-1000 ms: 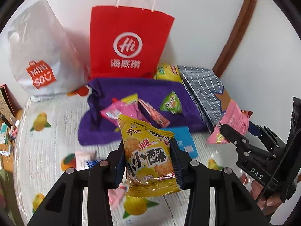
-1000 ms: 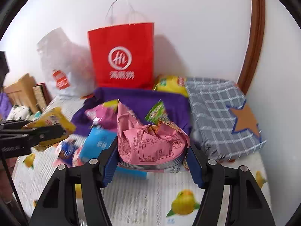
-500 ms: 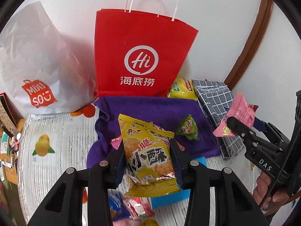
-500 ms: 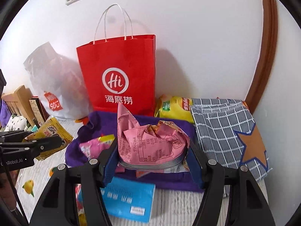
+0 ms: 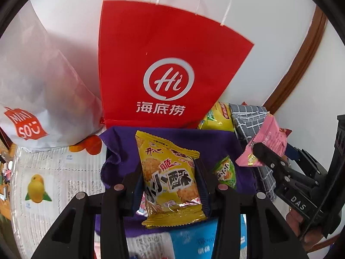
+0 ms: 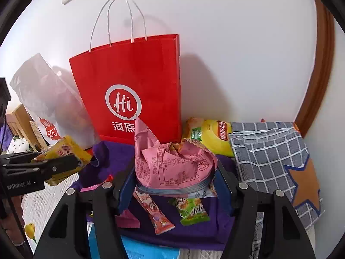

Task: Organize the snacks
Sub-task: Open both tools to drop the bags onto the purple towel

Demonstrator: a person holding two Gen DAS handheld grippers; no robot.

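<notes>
The left gripper pinches a yellow snack packet, holding it upright above the purple cloth in front of the red paper bag. The right gripper squeezes a crumpled pink snack packet over the same cloth, where a small green packet and a red stick packet lie side by side. A yellow chip bag rests against the wall, touching the grey checked bag
</notes>
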